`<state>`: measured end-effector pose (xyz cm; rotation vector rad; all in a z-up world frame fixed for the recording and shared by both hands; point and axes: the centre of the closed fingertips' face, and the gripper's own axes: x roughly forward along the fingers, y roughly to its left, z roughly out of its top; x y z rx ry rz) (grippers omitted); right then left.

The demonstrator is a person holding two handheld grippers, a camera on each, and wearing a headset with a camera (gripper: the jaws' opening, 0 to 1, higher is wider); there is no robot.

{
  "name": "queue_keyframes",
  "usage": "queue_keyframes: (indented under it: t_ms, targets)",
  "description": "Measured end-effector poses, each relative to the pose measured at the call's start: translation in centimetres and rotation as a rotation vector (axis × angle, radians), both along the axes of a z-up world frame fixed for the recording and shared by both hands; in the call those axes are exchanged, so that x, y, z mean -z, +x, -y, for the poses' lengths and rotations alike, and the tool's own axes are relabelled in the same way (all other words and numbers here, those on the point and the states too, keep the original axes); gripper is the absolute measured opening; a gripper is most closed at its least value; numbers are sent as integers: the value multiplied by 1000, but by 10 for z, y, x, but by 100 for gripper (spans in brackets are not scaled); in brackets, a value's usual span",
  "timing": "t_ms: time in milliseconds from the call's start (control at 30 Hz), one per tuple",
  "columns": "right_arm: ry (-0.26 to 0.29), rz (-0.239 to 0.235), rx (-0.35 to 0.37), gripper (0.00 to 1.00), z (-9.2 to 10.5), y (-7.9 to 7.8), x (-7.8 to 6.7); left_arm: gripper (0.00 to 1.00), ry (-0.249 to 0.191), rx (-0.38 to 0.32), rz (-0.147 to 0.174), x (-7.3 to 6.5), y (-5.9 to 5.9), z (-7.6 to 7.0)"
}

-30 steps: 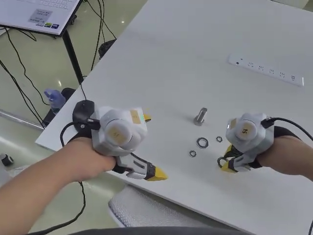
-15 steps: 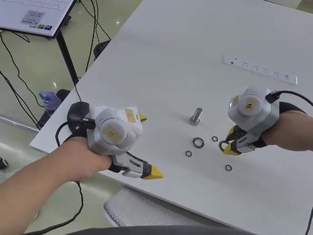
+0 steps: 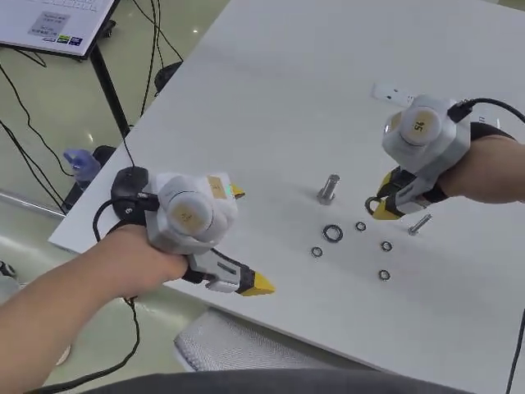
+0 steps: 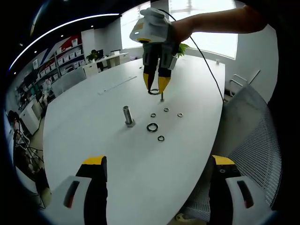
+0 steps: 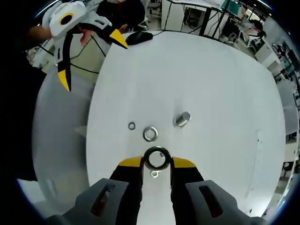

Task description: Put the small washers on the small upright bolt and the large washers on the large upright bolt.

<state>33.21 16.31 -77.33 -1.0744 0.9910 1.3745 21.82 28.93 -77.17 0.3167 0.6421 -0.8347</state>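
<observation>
Hanging clear of the table (image 3: 271, 98), the large washer (image 5: 156, 158) is pinched across its width between the right gripper's (image 5: 156, 163) two yellow tips, its flat face turned up toward that gripper's camera, so the hole runs about straight down at the tabletop. In the head view it sits just right of the large bolt (image 3: 328, 189), which stands on its head with its shank up, and left of the small bolt (image 3: 419, 224); whether that one stands or lies I cannot tell, as it only shows as a short slanted pin. A second large washer (image 3: 332, 233) lies flat just in front of the large bolt, with four small washers (image 3: 361, 226) scattered flat around it, each apart from the others, one right under the held ring in the right gripper view. The left gripper (image 3: 249, 239) hovers well off to the left at the table's near edge, jaws spread wide and empty, partly out over a mesh chair (image 3: 221, 349). Beyond the bolts the white top runs bare to a power strip (image 3: 385, 93). The near edge lies fairly close behind the washers, and the left edge drops to a floor with cables.
</observation>
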Motion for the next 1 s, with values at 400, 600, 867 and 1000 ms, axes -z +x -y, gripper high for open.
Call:
queue_keyframes:
  t_ms: [400,600,867,1000]
  targets:
    - [25,12,11,21,-28,33,-3,91,-2,6,-2,4,2,-1]
    - [20,8,12,21,-39,42,9,91,15,20,-6,10,2,-2]
    - [13,11,7,22,-50,47,21,89,16,19,-12,11,4,-1]
    - [8,13,-1,21,-56,47,24,90,11,18,-12,11,4,-2]
